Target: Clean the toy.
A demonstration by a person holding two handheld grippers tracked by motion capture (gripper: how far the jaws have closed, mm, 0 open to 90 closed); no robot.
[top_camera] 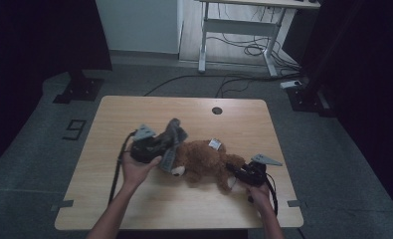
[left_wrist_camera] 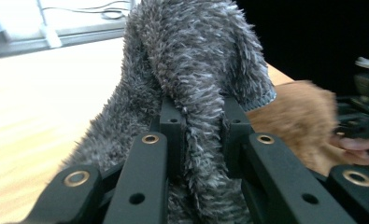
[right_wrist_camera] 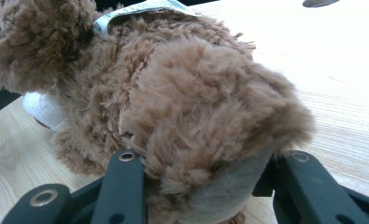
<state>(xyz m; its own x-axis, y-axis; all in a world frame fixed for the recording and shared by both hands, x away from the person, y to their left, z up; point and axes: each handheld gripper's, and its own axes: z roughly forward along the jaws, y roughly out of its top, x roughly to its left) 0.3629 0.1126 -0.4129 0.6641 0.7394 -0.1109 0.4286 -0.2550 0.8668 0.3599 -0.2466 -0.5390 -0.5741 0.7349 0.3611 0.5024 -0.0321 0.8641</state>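
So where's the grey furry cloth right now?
In the high view the grey cloth sits left of the table's middle, clamped in the left hand-held gripper and draped at the teddy bear's head end.

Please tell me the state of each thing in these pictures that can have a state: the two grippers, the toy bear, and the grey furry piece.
left gripper: shut on the grey furry cloth, lifted off the table.
right gripper: shut on one foot of the brown teddy bear.
grey furry cloth: pinched, hanging over the bear's head end.
brown teddy bear: lying on the wooden table, white tag showing.
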